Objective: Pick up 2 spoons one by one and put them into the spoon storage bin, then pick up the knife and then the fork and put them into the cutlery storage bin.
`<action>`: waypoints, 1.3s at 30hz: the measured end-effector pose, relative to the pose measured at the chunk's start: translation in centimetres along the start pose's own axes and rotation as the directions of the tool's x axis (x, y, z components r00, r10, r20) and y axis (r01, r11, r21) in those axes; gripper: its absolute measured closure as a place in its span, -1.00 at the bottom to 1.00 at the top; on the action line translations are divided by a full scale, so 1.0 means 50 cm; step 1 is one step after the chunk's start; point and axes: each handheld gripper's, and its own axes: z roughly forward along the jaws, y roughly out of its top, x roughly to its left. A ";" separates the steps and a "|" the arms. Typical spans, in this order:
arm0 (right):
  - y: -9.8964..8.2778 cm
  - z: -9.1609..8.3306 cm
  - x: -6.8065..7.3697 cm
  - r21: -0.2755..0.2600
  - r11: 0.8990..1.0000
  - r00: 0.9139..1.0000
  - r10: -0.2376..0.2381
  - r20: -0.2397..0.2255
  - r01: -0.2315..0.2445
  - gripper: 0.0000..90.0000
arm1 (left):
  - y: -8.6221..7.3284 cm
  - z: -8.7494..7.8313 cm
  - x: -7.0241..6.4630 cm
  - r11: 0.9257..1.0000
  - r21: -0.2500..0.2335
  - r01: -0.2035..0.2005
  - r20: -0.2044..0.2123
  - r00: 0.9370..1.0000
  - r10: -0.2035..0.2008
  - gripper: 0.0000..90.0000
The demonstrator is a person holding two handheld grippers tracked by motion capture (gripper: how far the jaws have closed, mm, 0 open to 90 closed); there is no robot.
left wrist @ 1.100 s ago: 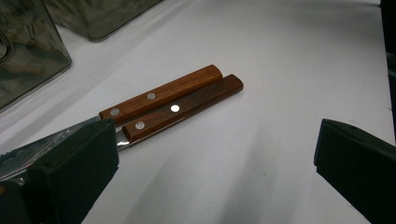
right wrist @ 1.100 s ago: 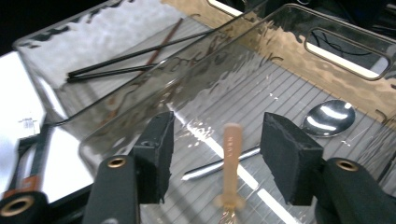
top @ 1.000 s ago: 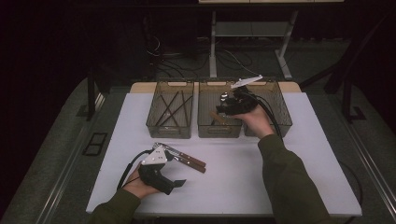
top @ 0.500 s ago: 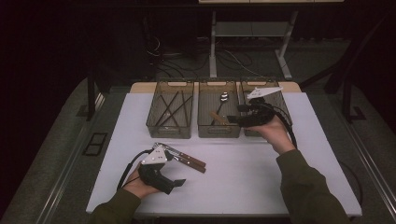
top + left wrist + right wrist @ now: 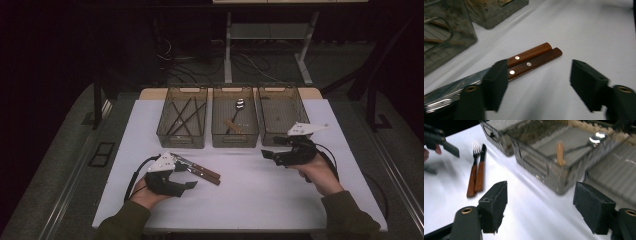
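A knife [image 5: 205,175] and a fork [image 5: 196,165] with wooden handles lie side by side on the white table [image 5: 260,200]. My left gripper [image 5: 186,175] rests just left of them. Its jaws have just been closing but are open, with nothing pressed between the pads. In the left gripper view the two handles [image 5: 534,58] lie ahead by the left jaw, and the serrated blade [image 5: 446,91] runs behind it. My right gripper [image 5: 270,153] hovers open in front of the right basket [image 5: 280,115]. Its jaws have just been opening and hold nothing. In the right gripper view [image 5: 546,207] I see the fork [image 5: 472,173] and knife [image 5: 481,172].
Three mesh baskets stand in a row at the table's far side. The left basket [image 5: 167,131] holds several dark sticks. The middle basket [image 5: 220,136] holds a spoon [image 5: 239,106] with a wooden handle [image 5: 560,152]. Desk legs and cables stand beyond the table.
My right gripper has come away from over the middle basket, moving right and toward me, lower over the table. The spoon now shows in that basket. My left hand has stayed put.
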 end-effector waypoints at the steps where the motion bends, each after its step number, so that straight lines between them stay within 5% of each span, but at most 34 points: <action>1: -0.009 -0.004 0.000 0.000 1.000 1.000 0.002 0.002 -0.002 -0.42 | 0.002 0.001 0.003 1.000 0.006 -0.005 -0.005 1.000 0.006 -0.04; 8: -0.092 -0.034 0.004 -0.012 1.000 0.999 0.010 0.040 -0.010 -0.55 | 0.015 0.008 0.020 0.999 0.033 -0.019 -0.046 0.999 0.020 0.69; 13: -0.129 -0.047 0.008 -0.010 1.000 0.999 0.011 0.051 -0.011 -0.57 | 0.023 0.016 0.030 0.998 0.056 -0.017 -0.053 0.998 0.020 0.98; 22: -0.157 -0.059 0.020 0.006 1.000 0.998 0.003 0.059 -0.004 -0.57 | 0.034 0.049 0.044 0.993 0.106 -0.042 -0.072 0.996 0.050 0.98; 39: -0.156 -0.057 0.022 0.002 1.000 0.998 -0.002 0.060 0.002 -0.57 | 0.013 0.062 0.088 0.983 0.181 0.003 -0.127 0.992 0.021 0.98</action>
